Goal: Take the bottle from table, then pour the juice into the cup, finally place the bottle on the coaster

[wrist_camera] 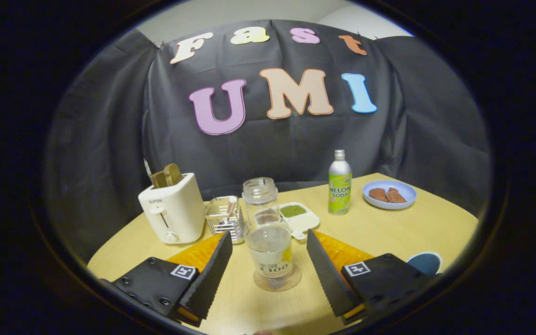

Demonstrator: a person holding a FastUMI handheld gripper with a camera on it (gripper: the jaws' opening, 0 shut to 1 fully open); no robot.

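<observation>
Bottle (268,232) upright on coaster (291,279), between spread hand-held gripper (268,260) fingers

Tool (268,265) camera looks forward, low over the table (389,228).

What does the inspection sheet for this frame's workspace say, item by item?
Surface: pale wooden tabletop; orange mat under the fingers.
Job's things: clear uncapped bottle upright on round translucent coaster; cup not identifiable.
Clutter: white toaster with bread, clear holder, white tray, green soda bottle, blue plate of brown food, dark blue round item.
Grippers: black gripper open, fingers flanking the clear bottle, not touching.
Cables: nothing seen.
Surroundings: black cloth wall.
</observation>
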